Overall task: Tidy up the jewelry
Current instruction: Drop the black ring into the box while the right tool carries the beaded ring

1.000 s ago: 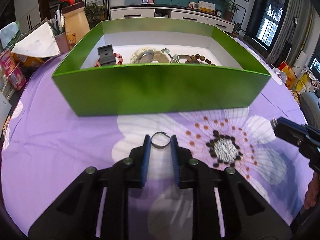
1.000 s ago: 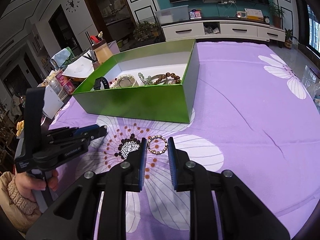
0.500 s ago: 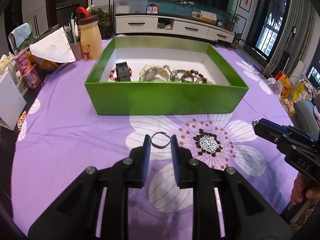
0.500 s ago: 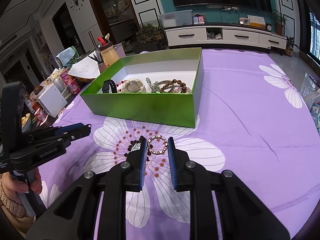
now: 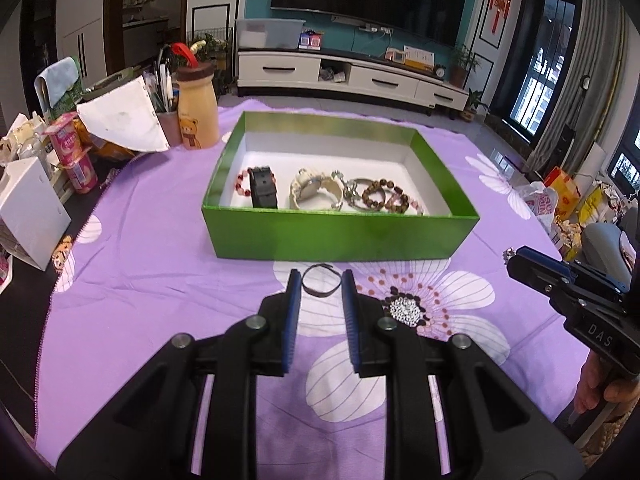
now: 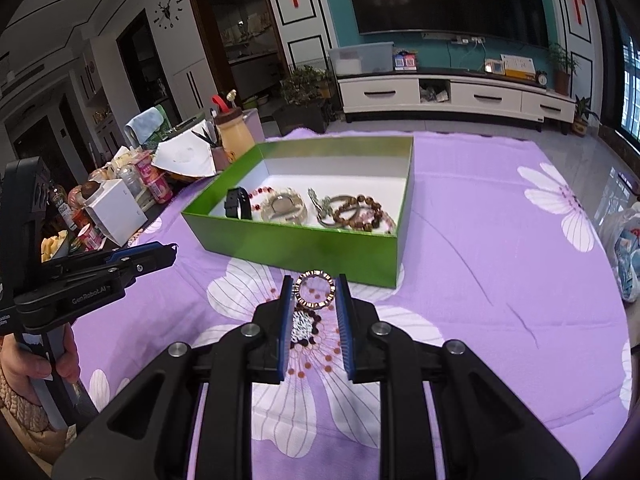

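Observation:
A green box (image 5: 340, 236) (image 6: 304, 246) stands on the purple flowered tablecloth and holds several bracelets and a black watch (image 5: 263, 186). My left gripper (image 5: 321, 280) is shut on a thin dark bangle (image 5: 316, 293), held above the cloth in front of the box. My right gripper (image 6: 314, 288) is shut on a beaded gold bracelet (image 6: 308, 303), also held above the cloth in front of the box. Each gripper shows at the edge of the other's view: the right one (image 5: 516, 257), the left one (image 6: 170, 249).
At the table's left edge stand a bear bottle (image 5: 197, 116), a pen cup (image 5: 170, 126), drink bottles (image 5: 78, 160) and a white box (image 5: 30, 216). Plastic bags (image 5: 540, 204) lie at the right edge. A TV cabinet (image 5: 352, 76) stands behind the table.
Both grippers have risen and drawn back from the box with their bracelets still held. The box now looks smaller and its inside shows more.

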Action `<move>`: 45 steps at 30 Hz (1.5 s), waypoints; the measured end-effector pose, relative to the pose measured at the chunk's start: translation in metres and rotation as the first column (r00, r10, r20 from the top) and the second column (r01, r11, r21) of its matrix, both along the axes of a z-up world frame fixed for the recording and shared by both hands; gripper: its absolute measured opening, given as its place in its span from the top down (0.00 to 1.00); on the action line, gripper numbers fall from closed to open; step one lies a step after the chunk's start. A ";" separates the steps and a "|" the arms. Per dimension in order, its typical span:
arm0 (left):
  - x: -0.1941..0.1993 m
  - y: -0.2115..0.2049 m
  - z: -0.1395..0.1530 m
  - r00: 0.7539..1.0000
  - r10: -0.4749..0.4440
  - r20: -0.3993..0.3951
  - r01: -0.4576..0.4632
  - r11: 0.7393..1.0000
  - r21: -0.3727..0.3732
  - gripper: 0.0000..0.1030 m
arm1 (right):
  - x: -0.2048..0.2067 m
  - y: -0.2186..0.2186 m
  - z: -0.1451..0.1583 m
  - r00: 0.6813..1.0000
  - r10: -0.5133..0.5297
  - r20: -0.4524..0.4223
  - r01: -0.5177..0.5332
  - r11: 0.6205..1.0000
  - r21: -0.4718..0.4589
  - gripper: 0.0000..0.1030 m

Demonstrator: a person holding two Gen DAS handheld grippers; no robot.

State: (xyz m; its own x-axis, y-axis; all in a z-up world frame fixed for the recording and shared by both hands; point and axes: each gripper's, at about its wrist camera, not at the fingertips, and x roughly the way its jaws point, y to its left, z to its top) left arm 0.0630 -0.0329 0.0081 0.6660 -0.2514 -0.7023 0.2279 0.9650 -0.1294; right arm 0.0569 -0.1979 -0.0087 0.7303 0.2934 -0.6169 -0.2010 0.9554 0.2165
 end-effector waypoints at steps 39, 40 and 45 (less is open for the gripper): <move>0.025 0.017 0.004 0.999 0.032 0.016 -0.032 0.999 -0.016 0.80 | 0.026 0.023 0.014 0.997 0.062 0.036 -0.060 0.997 -0.059 0.80; 0.028 0.016 0.004 0.999 0.031 0.018 -0.031 0.999 -0.014 0.80 | 0.028 0.022 0.014 0.998 0.060 0.034 -0.058 0.997 -0.058 0.80; 0.040 0.010 0.007 0.999 0.023 0.029 -0.023 1.000 -0.002 0.80 | 0.039 0.024 0.015 0.997 0.063 0.039 -0.061 0.997 -0.054 0.80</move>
State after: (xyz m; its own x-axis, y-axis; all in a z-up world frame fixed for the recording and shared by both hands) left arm 0.1028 -0.0228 0.0152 0.6919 -0.2367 -0.6821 0.2092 0.9699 -0.1243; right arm 0.0957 -0.1743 0.0065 0.7366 0.3064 -0.6030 -0.2674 0.9508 0.1566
